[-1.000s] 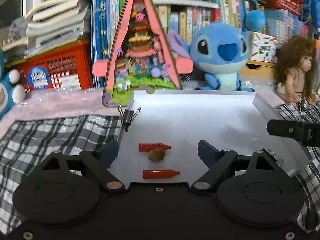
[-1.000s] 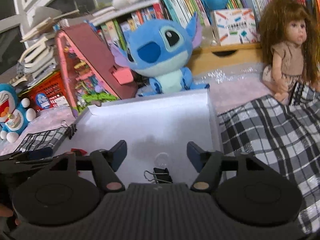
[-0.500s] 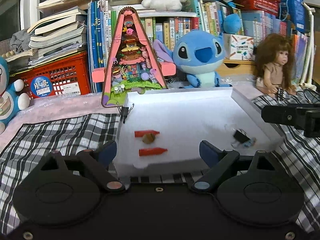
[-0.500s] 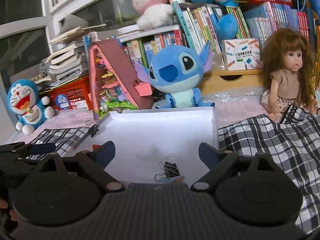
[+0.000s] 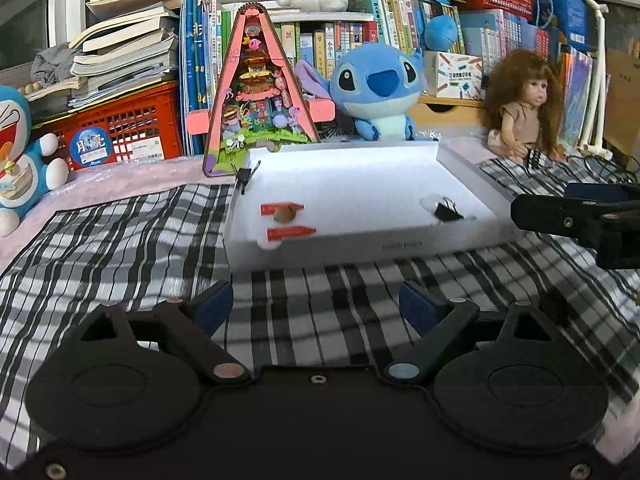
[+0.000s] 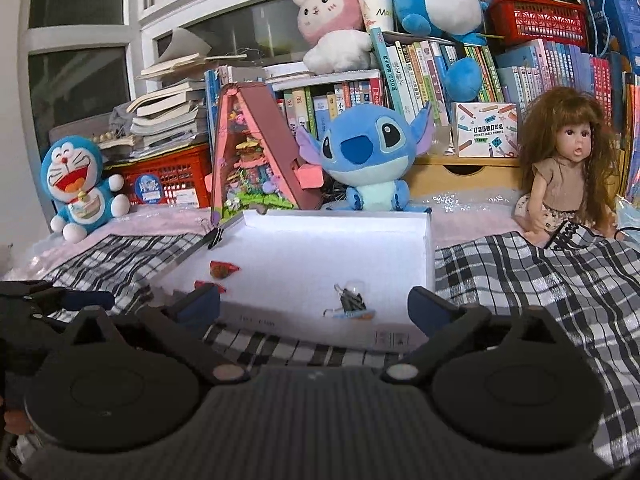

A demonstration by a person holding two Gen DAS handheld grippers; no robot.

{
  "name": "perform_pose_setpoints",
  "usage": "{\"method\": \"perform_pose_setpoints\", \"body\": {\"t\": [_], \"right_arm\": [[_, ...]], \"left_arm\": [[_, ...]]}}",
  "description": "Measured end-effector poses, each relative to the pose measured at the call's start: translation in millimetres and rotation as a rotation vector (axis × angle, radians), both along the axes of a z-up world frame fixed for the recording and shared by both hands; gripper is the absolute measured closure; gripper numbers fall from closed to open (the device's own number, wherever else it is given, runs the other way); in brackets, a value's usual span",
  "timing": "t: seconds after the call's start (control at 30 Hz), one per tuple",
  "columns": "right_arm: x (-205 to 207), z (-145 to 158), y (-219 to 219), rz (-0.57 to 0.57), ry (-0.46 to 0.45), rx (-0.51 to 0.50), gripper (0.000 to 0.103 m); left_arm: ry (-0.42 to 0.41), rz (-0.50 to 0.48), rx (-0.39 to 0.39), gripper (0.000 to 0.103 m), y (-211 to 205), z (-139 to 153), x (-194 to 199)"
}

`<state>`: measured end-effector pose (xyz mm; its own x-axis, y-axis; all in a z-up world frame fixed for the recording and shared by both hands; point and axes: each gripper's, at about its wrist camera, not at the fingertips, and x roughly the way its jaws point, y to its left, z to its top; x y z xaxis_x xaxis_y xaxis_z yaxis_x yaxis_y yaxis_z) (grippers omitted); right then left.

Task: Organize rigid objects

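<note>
In the right wrist view alone, Doraemon plush (image 6: 82, 186) whole, right gripper (image 6: 314, 306) opening, empty.

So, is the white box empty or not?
Not empty. The white box holds two red crayons, a brown nut-like piece and a binder clip.

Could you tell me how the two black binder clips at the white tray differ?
The rim clip is clamped onto the tray's far left wall and stands up; the loose clip lies flat on the tray floor near the front right. The loose clip rests among small clutter; the rim clip is alone. Both are black with wire handles.
</note>
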<state>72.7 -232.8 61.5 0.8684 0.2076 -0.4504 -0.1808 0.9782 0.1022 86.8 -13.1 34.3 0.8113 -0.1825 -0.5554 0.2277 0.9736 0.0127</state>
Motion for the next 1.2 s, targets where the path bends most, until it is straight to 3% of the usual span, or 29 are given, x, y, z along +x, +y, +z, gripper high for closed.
{"method": "perform_pose_setpoints", "body": {"t": [0.73, 1.2], "right_arm": [[-42.4, -30.2, -9.4, -0.019, 0.047, -0.033, 0.0], [-54.1, -40.5, -13.1, -0.03, 0.069, -0.05, 0.0]], "left_arm": [[0.06, 0.016, -0.031, 0.014, 8.9, -21.0, -44.6], [0.047, 0.029, -0.017, 0.014, 16.6, -23.9, -61.5]]}}
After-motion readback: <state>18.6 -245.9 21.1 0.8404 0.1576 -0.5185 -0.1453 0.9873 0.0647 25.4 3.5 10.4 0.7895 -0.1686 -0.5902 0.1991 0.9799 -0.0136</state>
